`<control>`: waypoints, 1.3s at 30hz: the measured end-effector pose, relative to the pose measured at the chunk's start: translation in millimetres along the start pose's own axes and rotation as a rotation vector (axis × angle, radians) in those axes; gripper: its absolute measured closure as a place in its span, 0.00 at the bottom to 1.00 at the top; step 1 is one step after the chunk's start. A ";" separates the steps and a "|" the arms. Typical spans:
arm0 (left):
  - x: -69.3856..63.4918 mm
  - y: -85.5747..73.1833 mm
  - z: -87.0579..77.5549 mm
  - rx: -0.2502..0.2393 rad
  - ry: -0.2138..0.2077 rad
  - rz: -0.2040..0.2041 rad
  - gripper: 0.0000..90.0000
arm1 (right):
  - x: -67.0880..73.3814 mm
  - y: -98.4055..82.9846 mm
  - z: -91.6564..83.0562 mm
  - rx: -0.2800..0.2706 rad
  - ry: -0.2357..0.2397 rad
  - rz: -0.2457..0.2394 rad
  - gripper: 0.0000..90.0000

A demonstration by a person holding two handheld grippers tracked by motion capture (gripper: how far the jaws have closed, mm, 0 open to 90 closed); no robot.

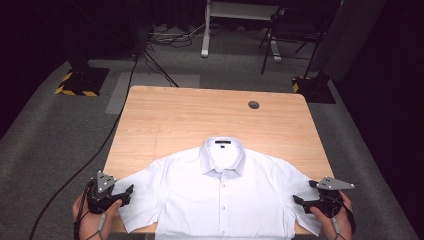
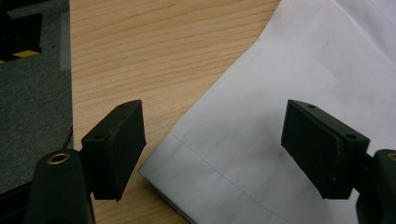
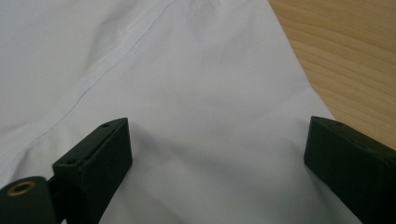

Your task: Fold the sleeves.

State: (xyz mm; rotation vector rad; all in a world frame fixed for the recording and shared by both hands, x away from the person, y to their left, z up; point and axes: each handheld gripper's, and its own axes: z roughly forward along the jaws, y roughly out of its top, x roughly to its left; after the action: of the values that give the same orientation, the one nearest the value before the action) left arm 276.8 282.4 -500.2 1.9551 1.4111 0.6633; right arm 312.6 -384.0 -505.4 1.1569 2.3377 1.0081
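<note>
A white short-sleeved shirt (image 1: pixel 220 195) lies flat and buttoned on the wooden table (image 1: pixel 190 115), collar away from me. My left gripper (image 1: pixel 127 192) sits at the tip of the shirt's left sleeve. In the left gripper view the left gripper (image 2: pixel 215 144) stands open, its jaws either side of the sleeve's hemmed corner (image 2: pixel 210 163) and not pressing it. My right gripper (image 1: pixel 300 194) is at the right sleeve. Seen in the right gripper view, the right gripper (image 3: pixel 217 154) is open, with sleeve cloth (image 3: pixel 187 70) spread between its jaws.
A round cable hole (image 1: pixel 253 105) marks the table's far right. The shirt's bottom hangs over the near edge. A black cable (image 1: pixel 75 175) runs across the grey floor at left. Hazard-striped bases (image 1: pixel 75 90) and desk legs (image 1: pixel 205 35) stand beyond the table.
</note>
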 end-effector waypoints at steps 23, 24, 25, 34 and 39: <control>0.5 -8.5 -2.8 -0.013 -0.070 -0.020 0.75 | 0.0 0.0 0.0 0.000 0.000 0.000 0.09; 0.5 -8.5 -2.8 -0.013 -0.070 -0.020 0.80 | 0.0 0.0 0.0 0.000 0.000 0.000 0.09; -1.0 -8.6 -2.8 -0.015 -0.072 -0.023 0.84 | 0.0 0.0 0.0 0.000 0.000 0.000 0.09; -5.4 -8.3 -4.6 -0.008 -0.075 -0.036 0.97 | 0.0 0.0 0.0 0.000 0.000 0.000 0.09; -8.3 -5.7 -12.0 -0.039 -0.105 -0.051 0.97 | 0.0 0.0 0.0 0.000 0.000 0.000 0.09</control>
State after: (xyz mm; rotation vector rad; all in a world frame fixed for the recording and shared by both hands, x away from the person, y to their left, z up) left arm 262.2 278.1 -496.6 1.8898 1.3694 0.5526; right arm 312.6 -384.0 -505.4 1.1569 2.3379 1.0079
